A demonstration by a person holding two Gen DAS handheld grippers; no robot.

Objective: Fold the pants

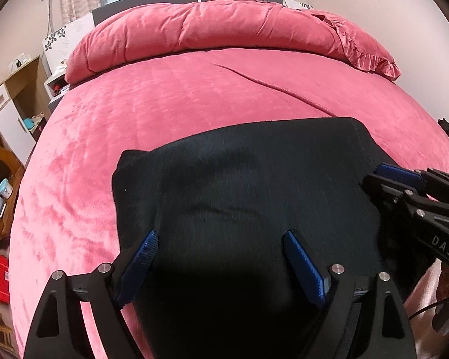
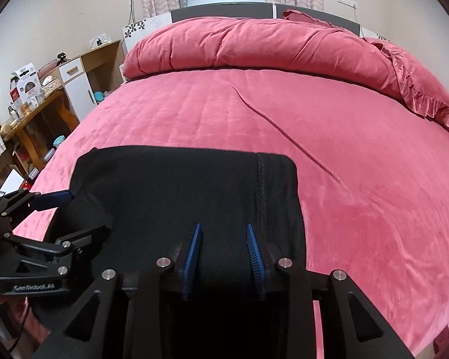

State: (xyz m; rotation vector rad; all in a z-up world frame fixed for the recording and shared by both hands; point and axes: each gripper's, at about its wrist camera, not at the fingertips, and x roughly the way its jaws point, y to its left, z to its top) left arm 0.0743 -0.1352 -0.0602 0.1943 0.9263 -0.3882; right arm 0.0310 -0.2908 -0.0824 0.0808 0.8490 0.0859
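Since folded into a dark rectangle, black pants (image 1: 254, 185) lying flat at the near edge of the pink bed (image 1: 170, 95), well short of the rolled pink duvet (image 1: 194, 33) at the headboard end. Left gripper (image 1: 221, 236) over the pants' left part, fingers spread wide, nothing pinched. Right gripper (image 2: 223, 230) over the right part near the seam, fingers part-way apart; can't tell whether cloth is pinched between them. Wooden shelves (image 2: 83, 68) off the bed's left side.

Folded black pants (image 1: 248, 179) on pink bedspread (image 1: 164, 104), left hand-held gripper (image 1: 220, 234) spread wide above
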